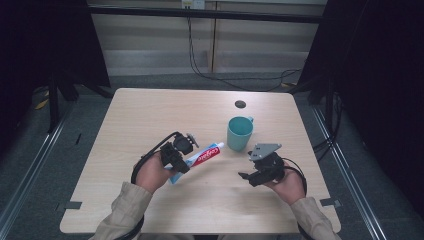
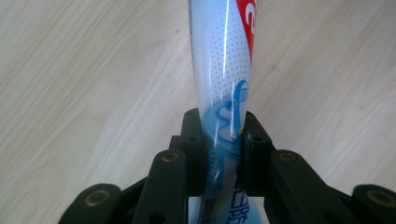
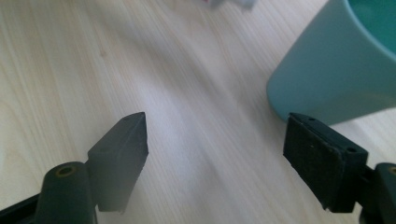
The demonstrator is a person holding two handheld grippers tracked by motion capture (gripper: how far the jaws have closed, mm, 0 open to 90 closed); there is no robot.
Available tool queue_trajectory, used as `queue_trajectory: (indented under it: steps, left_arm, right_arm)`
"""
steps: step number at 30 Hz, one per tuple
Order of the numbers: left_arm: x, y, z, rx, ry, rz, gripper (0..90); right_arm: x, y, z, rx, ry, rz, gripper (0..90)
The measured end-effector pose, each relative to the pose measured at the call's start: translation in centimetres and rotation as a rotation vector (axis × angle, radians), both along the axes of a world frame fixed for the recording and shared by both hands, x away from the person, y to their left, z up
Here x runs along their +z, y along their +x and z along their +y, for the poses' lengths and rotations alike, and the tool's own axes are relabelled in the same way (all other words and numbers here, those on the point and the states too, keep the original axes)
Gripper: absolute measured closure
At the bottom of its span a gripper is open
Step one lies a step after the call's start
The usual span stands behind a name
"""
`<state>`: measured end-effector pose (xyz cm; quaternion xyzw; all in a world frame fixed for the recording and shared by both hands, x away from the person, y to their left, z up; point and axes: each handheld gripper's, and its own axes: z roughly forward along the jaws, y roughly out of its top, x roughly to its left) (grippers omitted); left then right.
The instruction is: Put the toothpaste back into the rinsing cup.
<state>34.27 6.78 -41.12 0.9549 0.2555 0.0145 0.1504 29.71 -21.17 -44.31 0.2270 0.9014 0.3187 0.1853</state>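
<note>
The toothpaste tube [image 1: 202, 156] sits clamped by its tail end in the left gripper [image 1: 181, 165], cap pointing right toward the teal cup [image 1: 239, 133]. The right gripper [image 1: 246, 176], near the cup, stands wide with nothing between its jaws.

— What's on the counter [image 1: 150, 115]?
— A teal cup [image 1: 239, 133] stands right of centre; a toothpaste tube [image 1: 202, 155], cap end near the cup, slants up from the left gripper [image 1: 176, 162], clamped at its tail.
— And the right gripper [image 1: 250, 176]?
— It hovers below the cup, fingers spread with nothing between them, pointing left.
</note>
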Motion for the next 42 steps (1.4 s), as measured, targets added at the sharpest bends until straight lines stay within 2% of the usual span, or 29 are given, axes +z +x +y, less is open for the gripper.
queue_trajectory:
  steps: [3, 11, 13, 20, 21, 27, 33, 38, 42]
  left_arm:
    - [-0.1, -0.1, -0.7, -0.021, -0.010, 0.013, 75.7]
    - [-0.3, -0.3, -2.0, -0.043, -0.024, 0.026, 75.7]
    - [-0.3, -0.3, -2.3, -0.054, -0.030, 0.027, 75.7]
    - [-0.5, -0.4, -3.2, -0.071, -0.044, 0.046, 75.6]
    - [-0.5, -0.4, -3.5, -0.079, -0.042, 0.051, 75.5]
    - [-0.3, -0.5, -4.1, -0.101, -0.044, 0.051, 75.5]
    - [-0.4, -0.5, -4.4, -0.103, -0.050, 0.052, 75.4]
    - [-0.3, -0.4, -4.4, -0.097, -0.057, 0.058, 75.3]
    - [-0.1, -0.3, -4.6, -0.118, -0.056, 0.055, 75.3]
  right_arm:
    - [0.5, 0.1, 0.7, 0.026, 0.004, -0.012, 19.9]
    - [1.5, 0.2, 3.0, 0.102, -0.032, -0.041, 19.9]
    - [1.7, 0.2, 3.3, 0.114, -0.036, -0.059, 19.4]
    - [1.9, 0.4, 4.0, 0.158, -0.065, -0.072, 18.8]
    - [2.0, 0.4, 4.1, 0.176, -0.080, -0.083, 19.3]
    - [2.2, 0.4, 4.2, 0.196, -0.089, -0.092, 20.3]
    - [2.2, 0.3, 4.4, 0.205, -0.108, -0.109, 20.0]
    - [1.8, 0.3, 4.5, 0.216, -0.115, -0.100, 19.8]
    - [1.7, 0.3, 4.8, 0.217, -0.118, -0.113, 19.6]
